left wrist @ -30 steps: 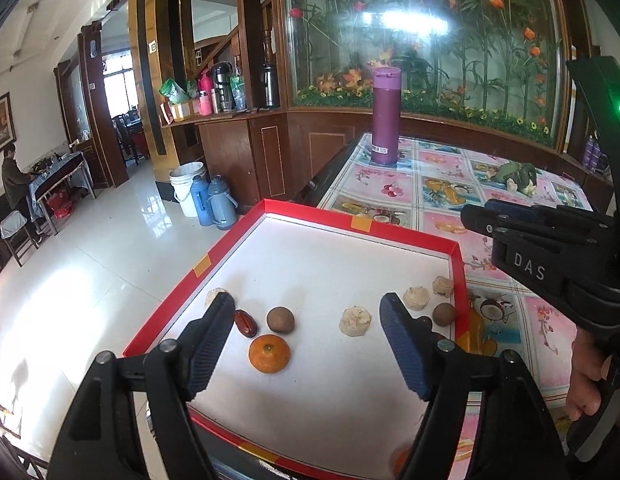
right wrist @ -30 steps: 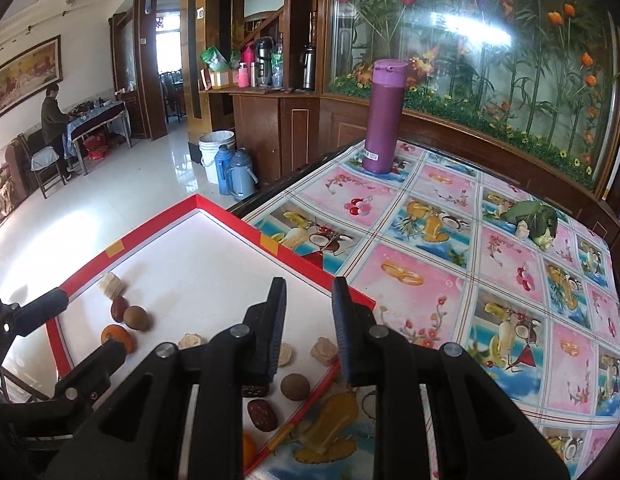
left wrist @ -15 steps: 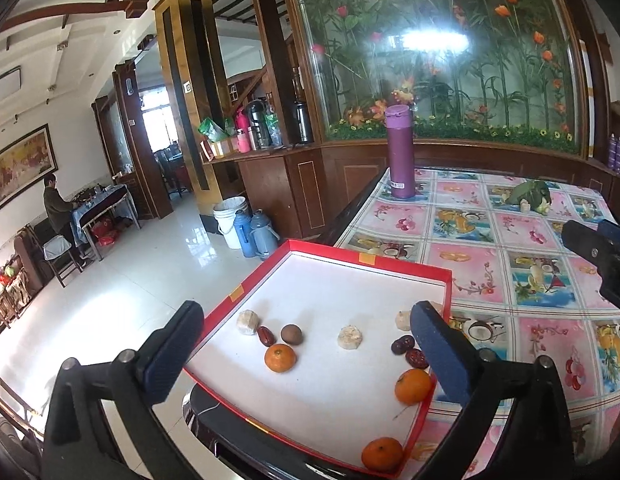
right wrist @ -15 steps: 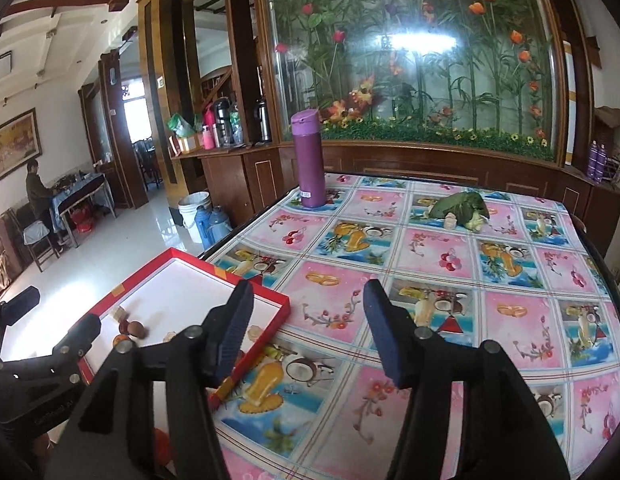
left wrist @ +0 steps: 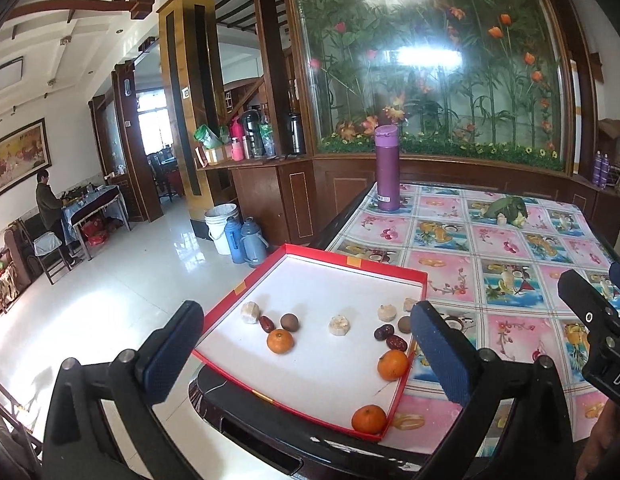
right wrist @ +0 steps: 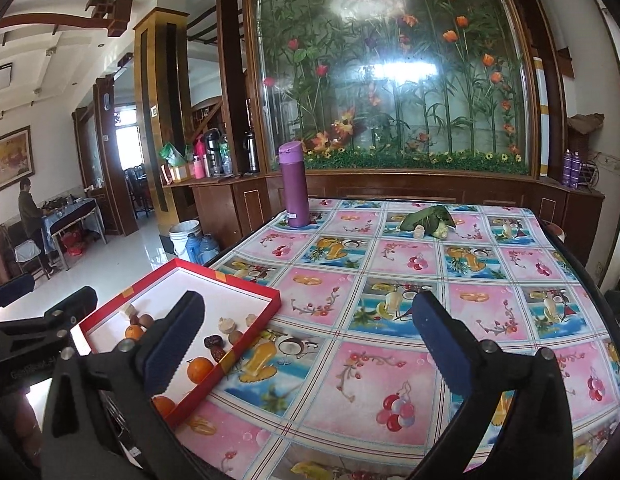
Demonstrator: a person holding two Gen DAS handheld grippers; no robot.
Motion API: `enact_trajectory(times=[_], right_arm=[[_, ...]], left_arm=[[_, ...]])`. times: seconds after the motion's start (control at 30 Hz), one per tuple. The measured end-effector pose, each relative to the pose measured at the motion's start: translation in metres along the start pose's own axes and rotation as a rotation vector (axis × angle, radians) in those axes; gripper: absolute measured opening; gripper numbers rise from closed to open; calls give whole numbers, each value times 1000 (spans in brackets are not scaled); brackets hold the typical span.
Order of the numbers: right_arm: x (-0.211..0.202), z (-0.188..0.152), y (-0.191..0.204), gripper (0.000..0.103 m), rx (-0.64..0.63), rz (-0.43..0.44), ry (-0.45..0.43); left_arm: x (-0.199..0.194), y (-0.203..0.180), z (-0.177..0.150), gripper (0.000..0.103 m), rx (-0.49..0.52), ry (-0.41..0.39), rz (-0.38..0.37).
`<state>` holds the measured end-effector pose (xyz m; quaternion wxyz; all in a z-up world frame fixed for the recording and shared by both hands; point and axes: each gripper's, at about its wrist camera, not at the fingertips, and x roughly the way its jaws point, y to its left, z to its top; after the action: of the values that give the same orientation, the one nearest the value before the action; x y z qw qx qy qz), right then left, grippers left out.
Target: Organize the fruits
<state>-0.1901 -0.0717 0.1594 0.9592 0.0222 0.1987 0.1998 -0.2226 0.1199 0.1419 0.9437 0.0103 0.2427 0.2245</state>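
Observation:
A red-rimmed white tray [left wrist: 352, 261] lies at the table's near left corner and holds three oranges [left wrist: 280, 341], [left wrist: 392, 364], [left wrist: 368, 418], brown round fruits [left wrist: 289, 322], dark red dates [left wrist: 396, 342] and pale peeled pieces [left wrist: 339, 325]. My left gripper [left wrist: 310, 354] is open and empty, held back above the tray's near edge. My right gripper [right wrist: 310, 344] is open and empty over the tablecloth, right of the tray [right wrist: 237, 281]. An orange [right wrist: 199, 369] shows in the right wrist view.
The table carries a fruit-print cloth [right wrist: 410, 292]. A purple flask [right wrist: 293, 184] stands at the far left, a green leafy bundle [right wrist: 428, 220] at the far side. Floor, buckets [left wrist: 221, 226] and jugs lie left of the table.
Both grippers pulled back and up from the tray. The right gripper's jaws opened from nearly shut to wide. The left gripper stayed open.

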Motion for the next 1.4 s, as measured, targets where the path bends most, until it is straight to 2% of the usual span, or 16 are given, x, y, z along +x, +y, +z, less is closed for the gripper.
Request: enact_trajectory(times=[0.37, 0.5, 0.67, 0.87, 1.1, 1.4], right_arm=[[-42, -24, 25, 103, 4, 3, 13], [-51, -31, 40, 103, -17, 7, 22], [-43, -29, 51, 103, -4, 26, 23], [-30, -35, 66, 103, -11, 38, 55], [-30, -35, 84, 103, -61, 14, 50], [-21, -35, 95, 103, -74, -3, 62]], left_arm=[[-29, 28, -15, 103, -11, -40, -14], [-30, 42, -18, 103, -27, -60, 33], [-14, 55, -20, 103, -35, -37, 79], [-8, 64, -28, 103, -23, -29, 98], [-10, 74, -31, 103, -37, -47, 79], [-12, 92, -30, 103, -102, -70, 69]])
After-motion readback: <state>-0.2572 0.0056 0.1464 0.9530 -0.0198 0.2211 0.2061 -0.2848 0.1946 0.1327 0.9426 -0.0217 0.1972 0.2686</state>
